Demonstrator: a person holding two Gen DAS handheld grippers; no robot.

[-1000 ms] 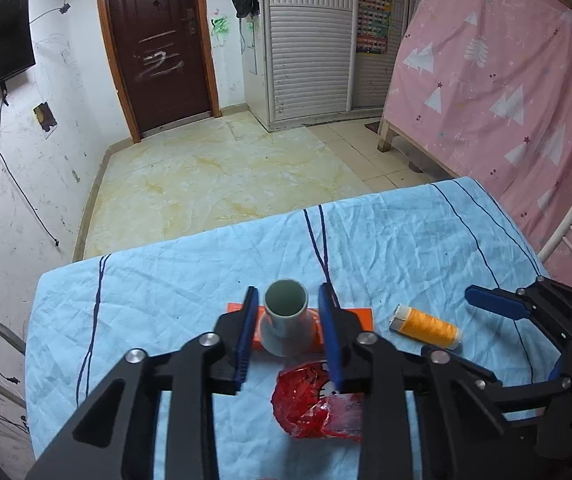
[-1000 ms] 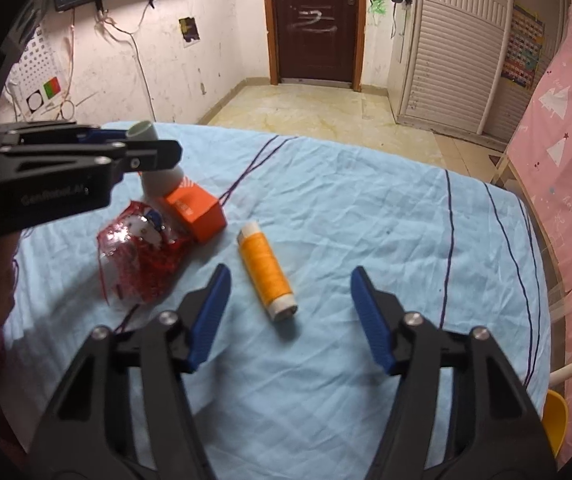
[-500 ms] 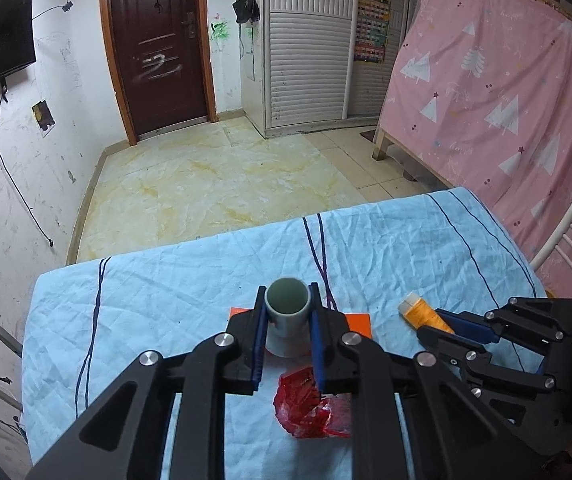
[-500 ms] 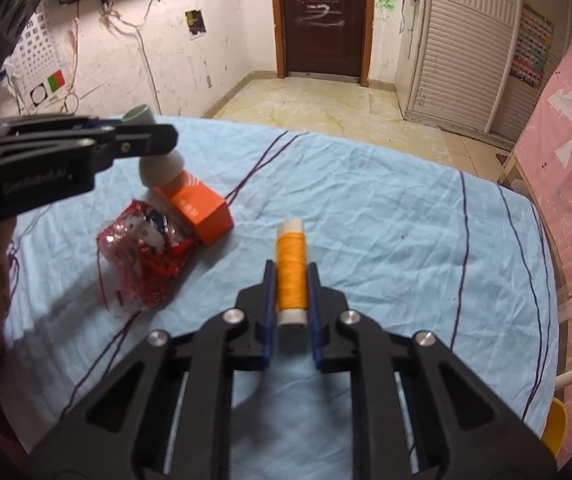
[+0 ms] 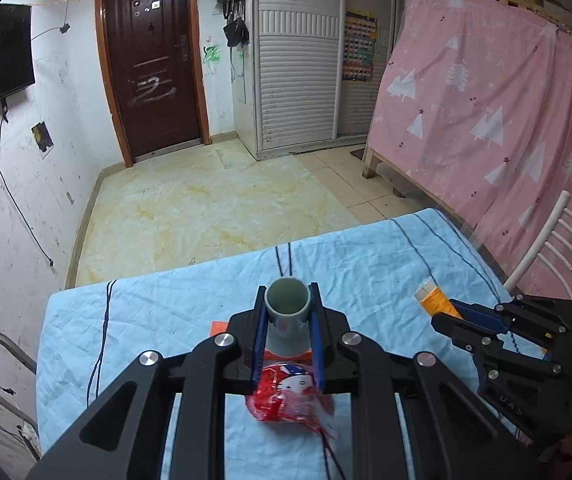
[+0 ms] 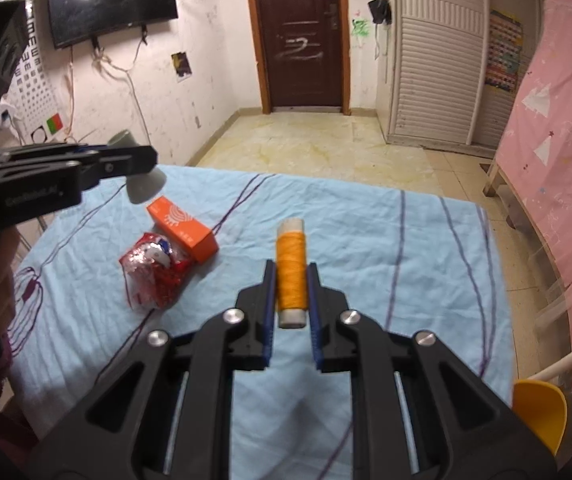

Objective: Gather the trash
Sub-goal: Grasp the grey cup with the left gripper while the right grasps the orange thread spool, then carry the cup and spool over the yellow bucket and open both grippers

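My left gripper (image 5: 288, 312) is shut on a grey-white cup (image 5: 288, 312) and holds it above the blue tablecloth (image 5: 158, 312). The cup also shows in the right wrist view (image 6: 142, 184), lifted over an orange box (image 6: 184, 228). My right gripper (image 6: 290, 280) is shut on an orange thread spool (image 6: 291, 276) and holds it above the cloth. The spool also shows in the left wrist view (image 5: 433, 300). A crumpled red wrapper (image 6: 154, 276) lies on the cloth beside the box; it shows below the cup in the left wrist view (image 5: 289, 396).
The table's far edge (image 5: 246, 256) drops to a tiled floor. A white chair back (image 5: 541, 248) and a pink curtain (image 5: 485, 120) stand at the right. A yellow chair seat (image 6: 537, 412) sits at the table's right edge.
Both grippers closed from open, the left on the cup and the right on the spool. Both objects have since risen off the table.
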